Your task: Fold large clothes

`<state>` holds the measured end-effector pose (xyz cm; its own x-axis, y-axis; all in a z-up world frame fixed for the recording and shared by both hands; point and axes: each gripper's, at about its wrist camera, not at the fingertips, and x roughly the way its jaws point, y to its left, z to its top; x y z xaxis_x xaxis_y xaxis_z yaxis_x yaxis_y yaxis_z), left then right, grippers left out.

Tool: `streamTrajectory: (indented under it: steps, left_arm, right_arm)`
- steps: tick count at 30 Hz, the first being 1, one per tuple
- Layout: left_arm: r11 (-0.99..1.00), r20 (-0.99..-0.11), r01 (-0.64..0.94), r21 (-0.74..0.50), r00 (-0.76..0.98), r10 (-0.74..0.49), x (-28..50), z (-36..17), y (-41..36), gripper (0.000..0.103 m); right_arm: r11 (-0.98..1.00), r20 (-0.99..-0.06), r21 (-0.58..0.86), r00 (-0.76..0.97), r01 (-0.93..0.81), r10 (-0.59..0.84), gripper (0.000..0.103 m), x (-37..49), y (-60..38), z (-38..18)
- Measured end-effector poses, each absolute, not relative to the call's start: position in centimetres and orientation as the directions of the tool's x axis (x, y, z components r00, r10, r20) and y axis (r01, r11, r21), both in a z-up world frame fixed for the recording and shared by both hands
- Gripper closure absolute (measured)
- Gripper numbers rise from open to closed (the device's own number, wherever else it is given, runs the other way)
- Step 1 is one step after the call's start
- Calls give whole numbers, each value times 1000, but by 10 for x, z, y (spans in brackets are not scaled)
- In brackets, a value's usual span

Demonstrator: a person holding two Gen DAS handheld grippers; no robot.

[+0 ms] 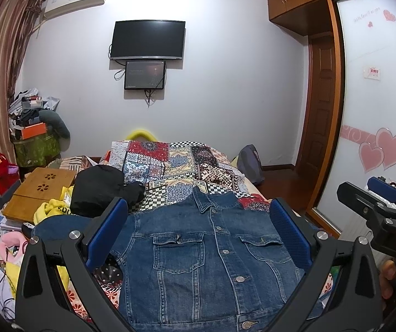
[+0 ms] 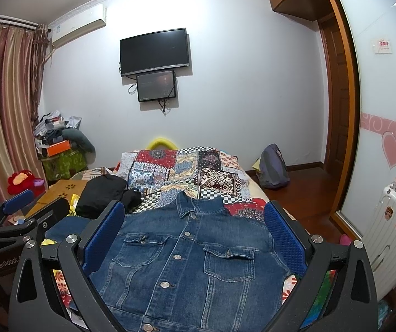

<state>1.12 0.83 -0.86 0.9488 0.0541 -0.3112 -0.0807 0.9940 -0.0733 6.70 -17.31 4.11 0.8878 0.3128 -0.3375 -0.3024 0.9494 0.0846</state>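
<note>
On patchwork bedspread (image 1: 170, 163): denim jacket (image 1: 198, 254) flat, buttoned, collar away.

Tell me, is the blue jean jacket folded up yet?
No, the denim jacket lies spread flat on the bed, buttoned, collar and both chest pockets showing.

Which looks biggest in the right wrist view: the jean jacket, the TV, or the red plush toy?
1. Jean jacket, though it lies nearest the camera.
2. TV.
3. Red plush toy, smallest.
</note>
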Motion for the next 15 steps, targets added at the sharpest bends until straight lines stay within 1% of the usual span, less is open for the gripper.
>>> streamTrajectory:
  steps: [9,15]
  left_arm:
    - [994,-331,-75,-76,943,46,23,-12,15,0]
    - [991,-342,-105,-86,937,69,35,-17,28,0]
  right_arm:
    - [953,-363,87,882,-289,301,3,78,-173,38]
    - [955,-388,79,874,-286,294,3,93,-169,33]
